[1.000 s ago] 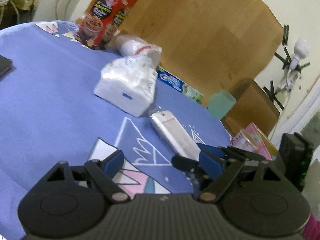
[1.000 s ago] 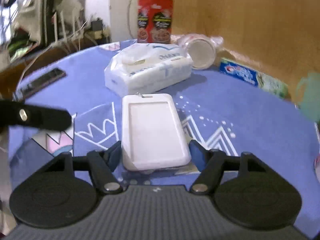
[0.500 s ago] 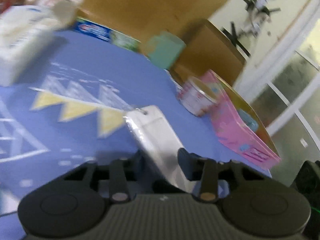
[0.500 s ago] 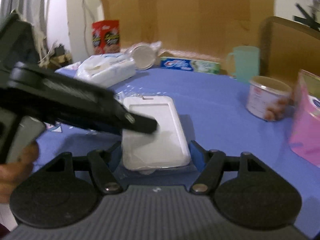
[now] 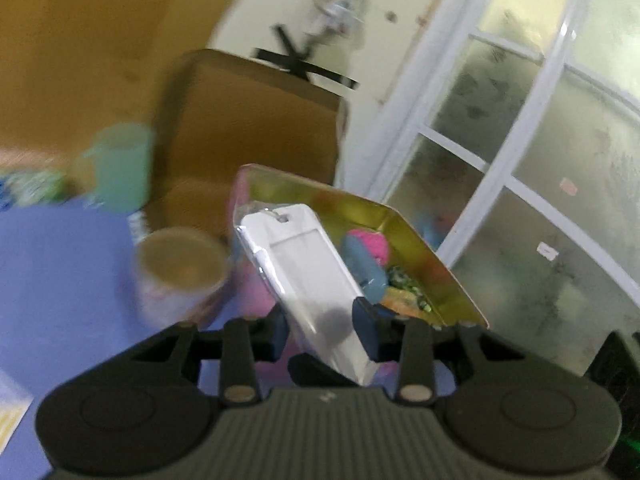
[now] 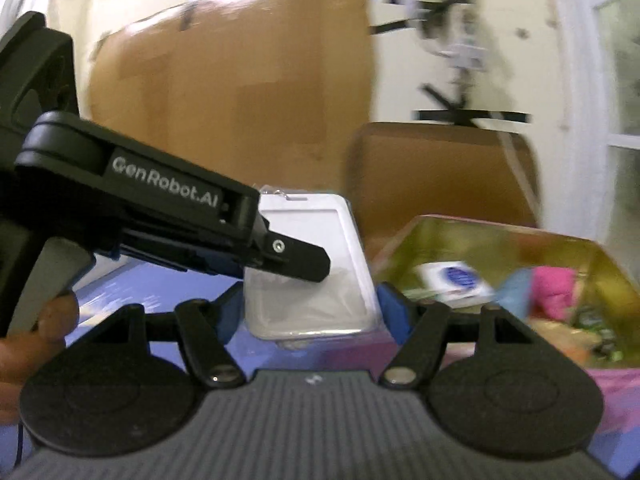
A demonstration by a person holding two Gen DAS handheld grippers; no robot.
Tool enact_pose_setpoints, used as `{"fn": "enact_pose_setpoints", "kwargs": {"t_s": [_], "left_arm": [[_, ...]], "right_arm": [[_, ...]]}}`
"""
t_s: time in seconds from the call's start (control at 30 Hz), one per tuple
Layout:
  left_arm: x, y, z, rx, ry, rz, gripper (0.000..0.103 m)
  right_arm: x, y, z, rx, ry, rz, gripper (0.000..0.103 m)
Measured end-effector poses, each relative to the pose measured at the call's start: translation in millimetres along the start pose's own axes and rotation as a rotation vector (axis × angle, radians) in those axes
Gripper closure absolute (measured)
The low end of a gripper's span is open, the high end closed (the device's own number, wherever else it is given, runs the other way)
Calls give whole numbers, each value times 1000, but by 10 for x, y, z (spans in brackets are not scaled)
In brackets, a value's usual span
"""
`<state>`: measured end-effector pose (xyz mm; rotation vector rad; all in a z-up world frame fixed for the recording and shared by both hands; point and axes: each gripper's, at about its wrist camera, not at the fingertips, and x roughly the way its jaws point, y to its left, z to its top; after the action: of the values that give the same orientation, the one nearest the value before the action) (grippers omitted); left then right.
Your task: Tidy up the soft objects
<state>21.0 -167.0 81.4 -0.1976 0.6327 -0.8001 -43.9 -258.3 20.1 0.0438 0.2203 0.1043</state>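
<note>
Over the near edge of the box: I have the card holder (image 5: 304, 264) up off the table (image 5: 60, 264), tilted, its hole end pointing far towards the open box (image 5: 420, 240).
Card holder, feel: I judge it light and bendy, soft plastic in a slick clear sleeve; it could slide or flex in a hard pinch.
Where to hold: the near end, across the flat faces, away from the hole.
Left tongs (image 5: 324, 330): jaws have just closed, and now clamp the near end of the card holder between the blue pads.
Right tongs (image 6: 310, 312): jaws stand wide either side of the card holder's long edges; I cannot tell whether the pads press on it.
Left hand pose: tongs angled a little downward, rolled, crossing from the left in the right view.
Right hand pose: nearly level, aimed at the box.
Box contents: pink and blue soft things (image 6: 554, 284) and a small white packet (image 6: 456, 278).
Nearby: a tub (image 5: 180, 276) and a green cup (image 5: 120, 168) on the left.
</note>
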Motion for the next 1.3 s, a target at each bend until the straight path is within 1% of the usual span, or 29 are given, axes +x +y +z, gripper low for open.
{"fn": "enact_pose_setpoints", "kwargs": {"t_s": [0.1,0.13,0.17,0.2,0.23,0.27,0.3,0.33,0.4,0.43,0.47,0.53,0.63,0.7,0.77,0.8,0.87,0.97,1.1,1.17,1.23,1.3], "left_arm": [[474,-113,206,41,33,17,65],[646,-95,268,57,47,28,55],[833,-90,318,76,65,44,37],[1030,-86,361,92,82,82,31],[1172,-81,379,103,95,120,30],[1296,-82,389,108,110,145,27],[1349,-72,381,99,110,132,26],[1344,-66,376,78,100,112,26],[1296,-102,346,79,82,80,26],[1255,-127,319,98,71,77,26],[1211,-159,293,117,58,82,26],[1082,-184,243,131,34,91,26],[863,-188,190,122,8,78,25],[718,-226,163,150,-17,96,22],[557,-276,113,203,-50,131,15],[480,-298,87,233,-68,149,13],[370,-337,51,282,-86,164,7],[236,-400,-3,330,-90,154,0],[140,-495,-35,384,-76,108,0],[115,-530,-52,397,-74,93,0],[114,-543,-74,406,-50,79,0],[148,-550,-88,419,0,60,0]], "right_arm": [[168,-407,97,68,38,-36,31],[253,-522,116,86,53,-48,30],[361,-651,135,95,65,-82,30],[480,-758,140,78,77,-134,30],[599,-856,125,43,96,-196,29],[721,-952,101,14,115,-282,28],[771,-1014,87,8,130,-347,26],[735,-1079,93,28,124,-344,26],[564,-1156,78,57,81,-336,24],[456,-1134,59,56,56,-337,17],[366,-1092,37,47,30,-339,16],[204,-1008,-4,31,-8,-342,16],[13,-920,-87,48,-49,-346,16],[-121,-851,-164,72,-61,-367,17],[-183,-789,-195,99,-74,-394,17],[-233,-775,-203,116,-78,-414,17],[-336,-755,-214,157,-81,-440,17],[-492,-729,-228,236,-64,-473,17],[-697,-672,-260,326,-38,-496,16],[-799,-635,-237,348,-31,-515,16],[-898,-580,-201,356,-28,-538,16],[-962,-546,-157,374,-25,-545,16]]}}
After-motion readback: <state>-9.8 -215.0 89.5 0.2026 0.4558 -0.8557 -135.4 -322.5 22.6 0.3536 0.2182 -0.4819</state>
